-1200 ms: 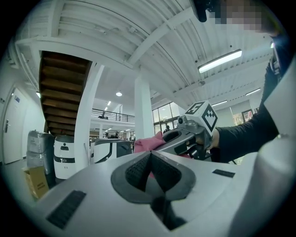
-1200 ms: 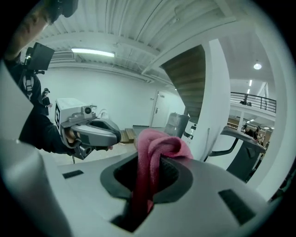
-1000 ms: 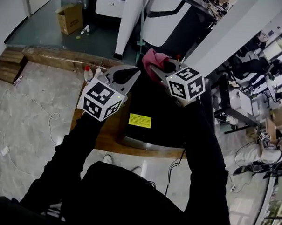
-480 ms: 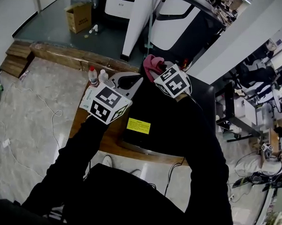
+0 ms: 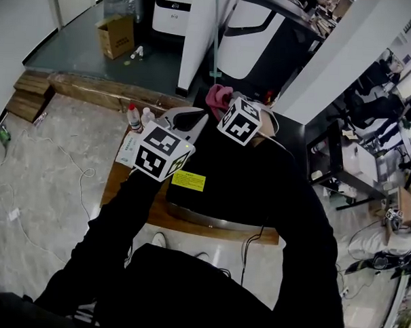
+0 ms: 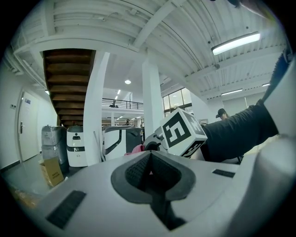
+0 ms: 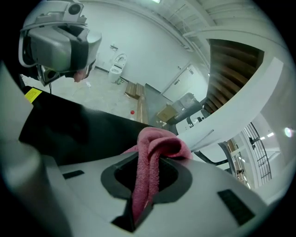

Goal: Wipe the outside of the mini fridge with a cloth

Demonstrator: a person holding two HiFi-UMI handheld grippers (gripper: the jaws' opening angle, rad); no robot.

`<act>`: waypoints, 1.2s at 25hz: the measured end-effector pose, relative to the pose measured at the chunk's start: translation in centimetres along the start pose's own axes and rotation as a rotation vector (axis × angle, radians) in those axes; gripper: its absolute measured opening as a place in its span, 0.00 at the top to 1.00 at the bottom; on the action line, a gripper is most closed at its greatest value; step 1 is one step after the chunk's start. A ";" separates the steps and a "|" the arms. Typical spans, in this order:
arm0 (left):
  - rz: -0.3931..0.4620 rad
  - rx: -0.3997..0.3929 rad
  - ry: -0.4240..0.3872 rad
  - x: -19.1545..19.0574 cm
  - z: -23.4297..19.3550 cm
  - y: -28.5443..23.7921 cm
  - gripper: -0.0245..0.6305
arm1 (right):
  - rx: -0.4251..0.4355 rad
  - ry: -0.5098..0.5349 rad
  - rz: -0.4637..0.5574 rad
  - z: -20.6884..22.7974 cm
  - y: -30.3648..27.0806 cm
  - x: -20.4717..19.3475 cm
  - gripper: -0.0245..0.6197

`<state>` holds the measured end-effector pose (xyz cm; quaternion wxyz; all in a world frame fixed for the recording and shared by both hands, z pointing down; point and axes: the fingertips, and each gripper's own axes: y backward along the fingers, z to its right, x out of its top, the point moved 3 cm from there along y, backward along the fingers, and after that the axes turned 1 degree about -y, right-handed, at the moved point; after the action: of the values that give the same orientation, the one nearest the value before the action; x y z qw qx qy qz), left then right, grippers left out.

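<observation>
Cloth gripped above the mini fridge (image 5: 225, 184), which stands on the desk (image 5: 126, 185).
Left hand-held gripper (image 6: 150, 156): jaws together, empty, above the fridge top at 10 o'clock. Right hand-held gripper (image 7: 149, 162): jaws clamped on the pink cloth (image 5: 218, 96), at 12 o'clock by the far edge.

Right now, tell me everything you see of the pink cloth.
The pink cloth looks like soft terry towelling. It is bunched into a folded wad, pinched in the shut jaws of the right gripper; a fold bulges past the tips and a strip runs back through the slot. In the head view it sits over the far edge of the black mini fridge; contact with it is unclear.
</observation>
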<state>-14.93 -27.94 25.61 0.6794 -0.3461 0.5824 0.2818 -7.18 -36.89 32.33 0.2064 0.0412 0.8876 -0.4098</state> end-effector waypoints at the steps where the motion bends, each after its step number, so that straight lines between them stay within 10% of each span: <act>1: 0.001 -0.002 -0.005 0.3 0.5 -0.1 0.95 | 0.000 -0.004 -0.005 0.1 0.3 -0.6 0.88; 30: 0.017 -0.066 -0.030 4.6 18.2 -5.2 0.95 | -0.081 -0.233 -0.188 4.0 12.7 -27.4 0.88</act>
<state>0.75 -16.64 23.31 0.6737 -0.3593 0.5655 0.3119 22.24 -28.84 31.99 0.2701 -0.0982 0.8733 -0.3933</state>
